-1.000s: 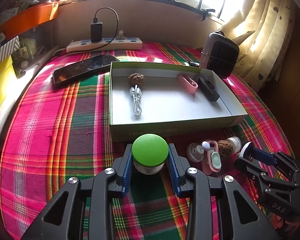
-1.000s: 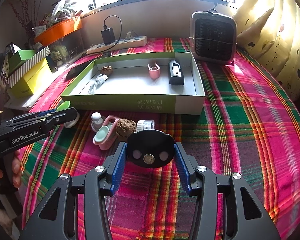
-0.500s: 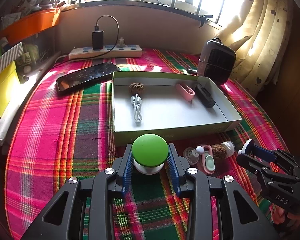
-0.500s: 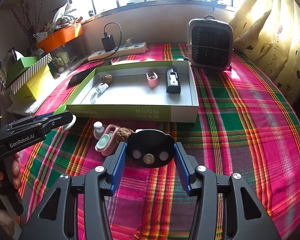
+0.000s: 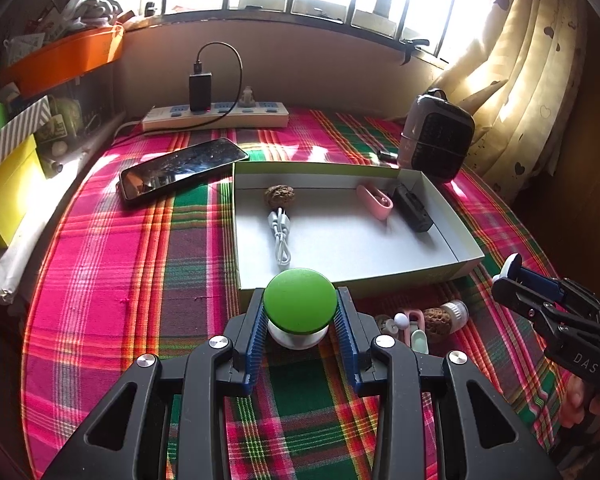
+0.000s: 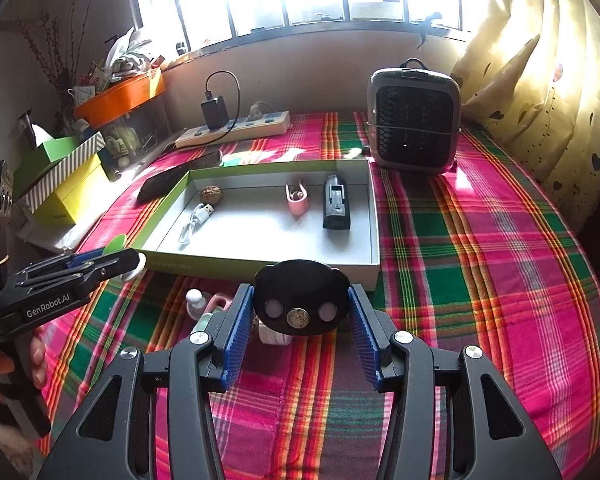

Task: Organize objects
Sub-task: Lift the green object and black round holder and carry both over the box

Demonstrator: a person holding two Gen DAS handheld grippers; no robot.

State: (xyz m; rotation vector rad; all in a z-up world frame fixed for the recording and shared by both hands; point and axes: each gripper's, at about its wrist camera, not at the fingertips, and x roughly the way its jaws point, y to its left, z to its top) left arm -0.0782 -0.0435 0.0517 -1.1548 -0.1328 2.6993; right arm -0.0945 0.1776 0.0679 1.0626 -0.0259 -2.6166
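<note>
Currently the left gripper (image 5: 300, 334) is clamped on a green-capped white knob (image 5: 300, 300), held just before the near wall of the shallow box (image 5: 440, 276). The right gripper (image 6: 300, 322) pinches a black rounded piece with a coin-like disc on its face (image 6: 300, 300), also short of that wall.

Both loads are smooth and rounded, so I judge either could squirt from the ribbed pads if tilted, or catch the low cardboard wall and shove the box across the plaid cloth (image 5: 140, 260).

Inside the box lie a walnut (image 5: 279, 196), a coiled white cable (image 5: 281, 236), a pink clip (image 5: 374, 201) and a black device (image 5: 414, 208). Loose small items (image 5: 420, 320), including another walnut, wait on the cloth in front of the box.
</note>
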